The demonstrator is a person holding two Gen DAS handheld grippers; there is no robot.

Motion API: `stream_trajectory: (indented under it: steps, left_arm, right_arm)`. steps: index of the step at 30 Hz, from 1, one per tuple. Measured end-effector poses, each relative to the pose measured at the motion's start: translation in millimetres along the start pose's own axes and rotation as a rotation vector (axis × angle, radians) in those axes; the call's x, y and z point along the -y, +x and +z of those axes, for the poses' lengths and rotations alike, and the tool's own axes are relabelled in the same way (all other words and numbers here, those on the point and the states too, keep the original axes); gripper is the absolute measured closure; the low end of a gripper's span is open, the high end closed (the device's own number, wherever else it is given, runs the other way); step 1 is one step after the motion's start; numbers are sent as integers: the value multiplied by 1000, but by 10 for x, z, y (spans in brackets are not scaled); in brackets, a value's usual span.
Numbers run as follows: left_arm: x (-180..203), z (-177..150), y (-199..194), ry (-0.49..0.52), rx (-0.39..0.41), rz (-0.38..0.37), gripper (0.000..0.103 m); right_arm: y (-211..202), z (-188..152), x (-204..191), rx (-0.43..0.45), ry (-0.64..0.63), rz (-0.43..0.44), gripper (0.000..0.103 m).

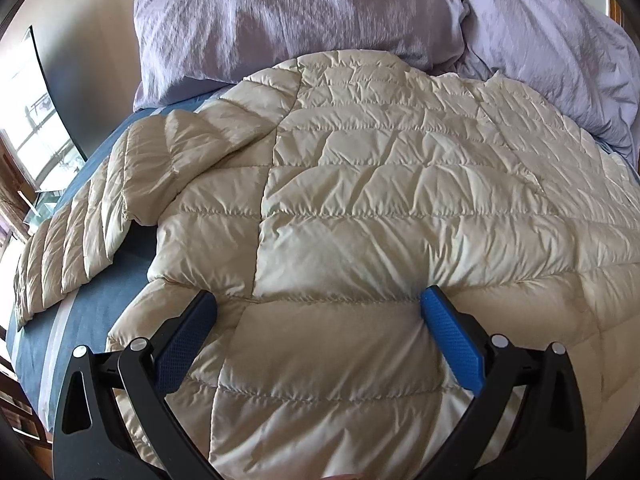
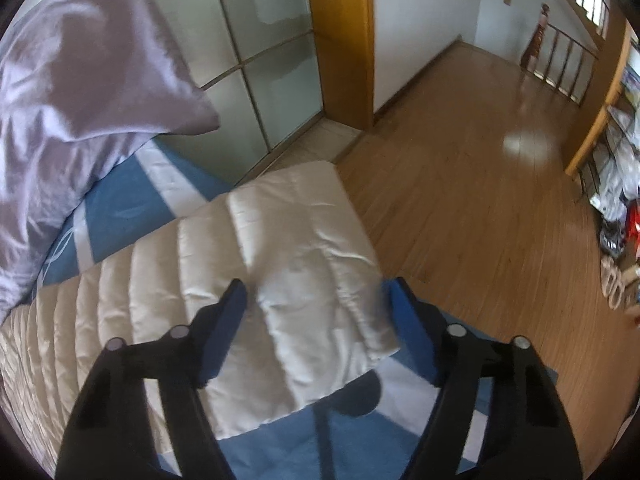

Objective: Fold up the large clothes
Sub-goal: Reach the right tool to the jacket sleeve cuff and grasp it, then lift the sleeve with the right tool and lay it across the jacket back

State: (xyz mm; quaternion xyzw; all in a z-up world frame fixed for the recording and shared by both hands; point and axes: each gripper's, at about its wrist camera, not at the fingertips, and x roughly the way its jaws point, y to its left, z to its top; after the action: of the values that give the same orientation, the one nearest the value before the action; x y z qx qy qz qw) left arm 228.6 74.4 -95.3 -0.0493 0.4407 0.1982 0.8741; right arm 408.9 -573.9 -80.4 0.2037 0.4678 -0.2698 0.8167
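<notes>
A cream quilted puffer jacket (image 1: 380, 184) lies spread on a bed. Its left sleeve (image 1: 68, 248) stretches toward the bed's left edge. My left gripper (image 1: 318, 300) is open, its blue fingers (image 1: 452, 336) pressed down on the jacket body, one on each side of a bulge of fabric. In the right wrist view the other sleeve (image 2: 288, 264) reaches toward the bed's edge, its cuff end lying between the fingers (image 2: 224, 332) of my right gripper (image 2: 314, 292), which is open and just above the sleeve.
The bed has a blue sheet with white stripes (image 1: 100, 300), also visible in the right wrist view (image 2: 120, 200). Lilac pillows and duvet (image 1: 300, 12) are piled at the head. Wooden floor (image 2: 460, 152), a frosted glass sliding door (image 2: 248, 60) and a cluttered shelf (image 2: 616, 184) lie beyond the bed edge.
</notes>
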Motion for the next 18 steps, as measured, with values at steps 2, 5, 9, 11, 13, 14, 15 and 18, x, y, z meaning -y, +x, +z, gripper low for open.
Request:
stream_trajectory:
  steps: [2, 5, 9, 11, 13, 14, 15, 18]
  left_arm:
    - [1, -2, 17, -1, -8, -4, 1]
    - [-3, -7, 32, -2, -15, -10, 1]
    - [-11, -12, 39, -7, -19, -18, 1]
    - [-13, -13, 48, -11, -21, -23, 1]
    - [-7, -14, 54, -12, -22, -25, 1]
    - [-13, -14, 53, -12, -21, -24, 1]
    - [-14, -14, 53, -12, -21, -25, 1]
    - [-15, -16, 62, -17, -23, -30, 1]
  right_arm:
    - [-12, -24, -11, 23, -11, -3, 49]
    - [-66, -76, -35, 42, -49, 8, 77]
    - [-187, -102, -158, 60, -78, 2, 95]
    - [-279, -97, -308, 90, -118, -12, 97]
    - [-440, -115, -521, 129, -178, -4, 97]
    - [-525, -131, -629, 146, -205, 7, 97]
    - [-638, -168, -804, 166, -241, 29, 97]
    - [-866, -297, -1296, 182, -326, 103, 97]
